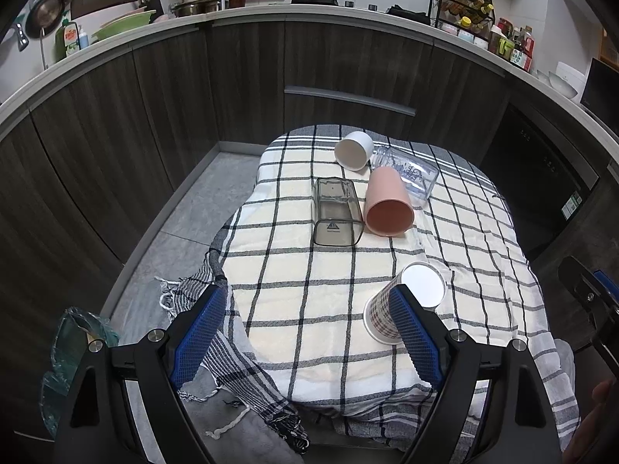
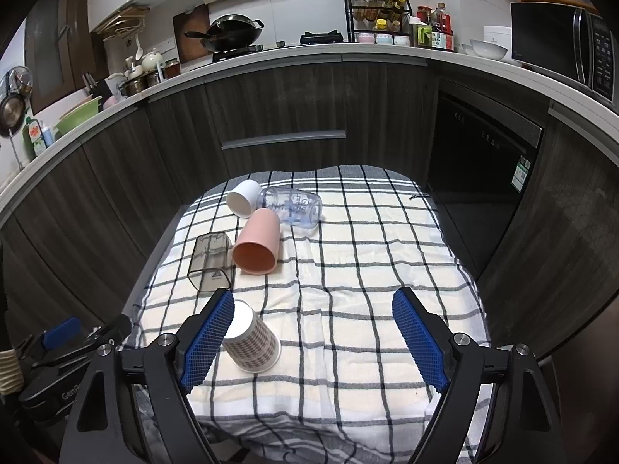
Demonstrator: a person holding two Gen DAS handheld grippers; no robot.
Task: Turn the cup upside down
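Note:
A plaid paper cup stands upside down on the checked cloth, white base up; it also shows in the right wrist view. A pink cup, a white cup, a clear square container and a clear printed bottle lie on their sides farther back. My left gripper is open and empty, its right finger in front of the plaid cup. My right gripper is open and empty, the plaid cup beside its left finger.
The cloth covers a small table in front of dark kitchen cabinets. The cloth's fringe hangs off the near left corner. A green bag sits on the floor at left. The left gripper's body shows in the right wrist view.

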